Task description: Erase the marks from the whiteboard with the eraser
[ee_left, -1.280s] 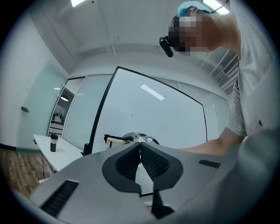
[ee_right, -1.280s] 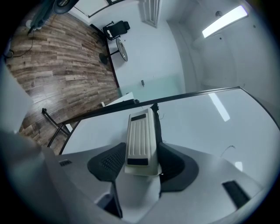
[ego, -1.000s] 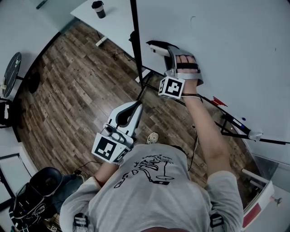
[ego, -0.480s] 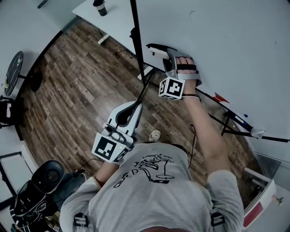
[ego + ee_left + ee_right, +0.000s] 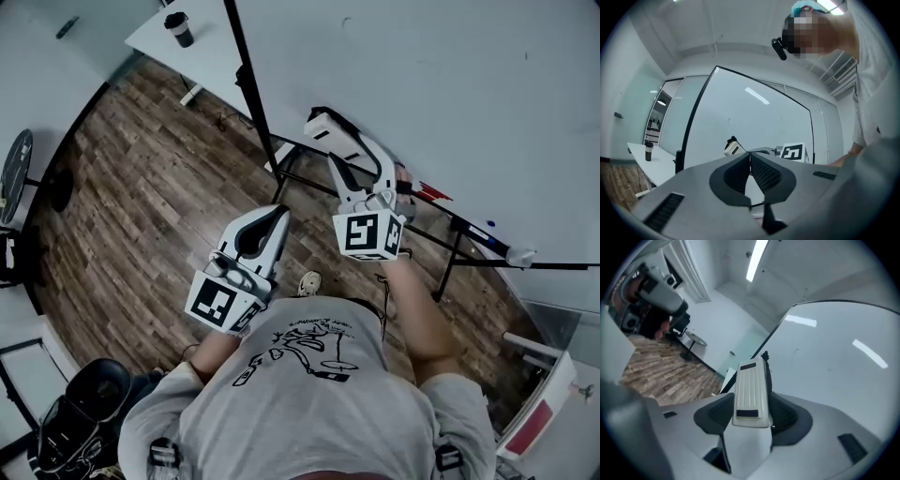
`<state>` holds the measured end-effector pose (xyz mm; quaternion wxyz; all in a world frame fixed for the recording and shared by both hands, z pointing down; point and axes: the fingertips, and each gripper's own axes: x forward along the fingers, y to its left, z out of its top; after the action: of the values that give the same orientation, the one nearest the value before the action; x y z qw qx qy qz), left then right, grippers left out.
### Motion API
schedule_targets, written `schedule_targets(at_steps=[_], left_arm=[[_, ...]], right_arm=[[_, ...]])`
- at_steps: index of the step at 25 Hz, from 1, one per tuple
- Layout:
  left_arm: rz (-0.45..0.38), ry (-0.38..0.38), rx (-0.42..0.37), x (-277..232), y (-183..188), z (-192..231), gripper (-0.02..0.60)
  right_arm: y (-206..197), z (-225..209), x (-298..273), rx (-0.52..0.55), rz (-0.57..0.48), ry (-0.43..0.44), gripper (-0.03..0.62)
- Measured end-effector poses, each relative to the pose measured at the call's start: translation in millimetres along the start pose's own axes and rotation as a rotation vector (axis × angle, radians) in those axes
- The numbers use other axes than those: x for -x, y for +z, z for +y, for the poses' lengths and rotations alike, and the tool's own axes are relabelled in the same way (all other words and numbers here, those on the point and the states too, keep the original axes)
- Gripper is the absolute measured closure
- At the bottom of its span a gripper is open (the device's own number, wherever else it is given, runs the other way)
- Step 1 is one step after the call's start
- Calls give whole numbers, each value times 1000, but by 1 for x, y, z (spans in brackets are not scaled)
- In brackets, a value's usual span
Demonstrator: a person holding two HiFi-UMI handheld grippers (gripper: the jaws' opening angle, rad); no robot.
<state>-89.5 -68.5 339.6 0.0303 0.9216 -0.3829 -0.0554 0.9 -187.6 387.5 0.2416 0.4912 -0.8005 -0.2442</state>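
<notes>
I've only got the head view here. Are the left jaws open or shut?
Observer: Shut. The left gripper view shows the left gripper with its jaws together and nothing between them.
Operator: And how does the right one hold the eraser?
Observer: In the right gripper view, the right gripper has its jaws shut on the near end of the eraser, one on each long side. Most of the eraser sticks out ahead of them, with its ribbed back facing the camera.
</notes>
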Motion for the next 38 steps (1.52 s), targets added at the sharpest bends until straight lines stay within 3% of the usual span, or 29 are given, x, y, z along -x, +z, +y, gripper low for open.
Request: schedule_targets(at_steps=[7, 15, 29, 38], left_arm=[[-14, -76, -4, -28, 4, -34, 557], [-36, -171, 7, -60, 11, -83, 557], [-46, -298, 17, -105, 24, -162, 557], [-53, -376, 21, -141, 25, -217, 557]], right_arm=[[-1, -25, 72, -240, -84, -10, 349], [-15, -64, 155, -499, -149, -146, 349], [-50, -115, 274, -579, -135, -300, 348], [-71, -141, 334, -589, -124, -352, 349]])
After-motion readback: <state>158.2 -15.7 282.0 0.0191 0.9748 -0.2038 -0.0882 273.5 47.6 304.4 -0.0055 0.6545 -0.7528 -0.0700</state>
